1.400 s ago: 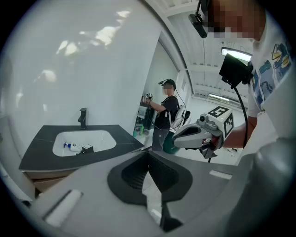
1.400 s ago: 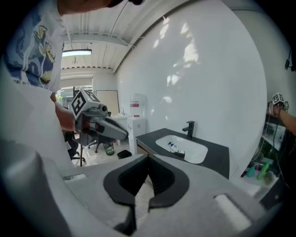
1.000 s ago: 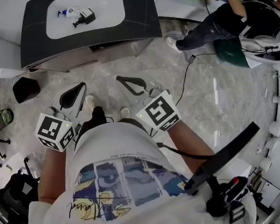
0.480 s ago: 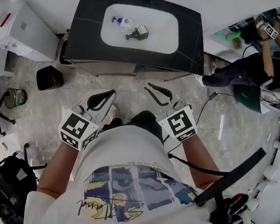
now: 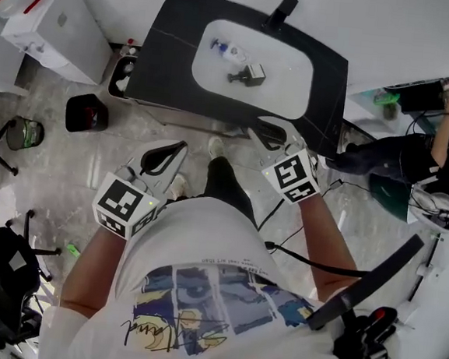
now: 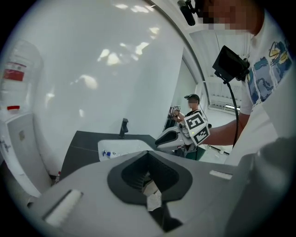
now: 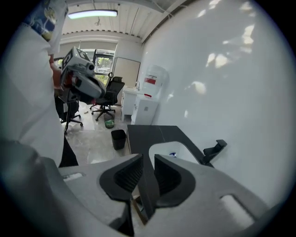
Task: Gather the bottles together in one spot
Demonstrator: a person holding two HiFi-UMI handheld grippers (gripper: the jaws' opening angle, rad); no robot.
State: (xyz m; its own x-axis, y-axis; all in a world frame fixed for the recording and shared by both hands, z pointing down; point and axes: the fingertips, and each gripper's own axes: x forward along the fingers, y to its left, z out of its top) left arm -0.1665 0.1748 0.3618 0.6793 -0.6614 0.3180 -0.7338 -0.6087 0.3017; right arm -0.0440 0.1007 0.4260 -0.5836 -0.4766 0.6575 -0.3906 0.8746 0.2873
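Within the sink [image 5: 285,88], clear bottle [image 5: 228,52] beside dark bottle [image 5: 247,76], possibly in contact.

Two bottles sit in the sink [image 5: 285,63] on the head view, a clear one [image 5: 228,52] and a dark one [image 5: 247,77], both too small for me to read labels. The right gripper view gives me just a blue speck in the basin. In the left gripper view the left gripper [image 6: 148,155] covers the basin's near side, so I can't find the dark one there. A second person [image 5: 421,165] is cut off at the head view's right edge.
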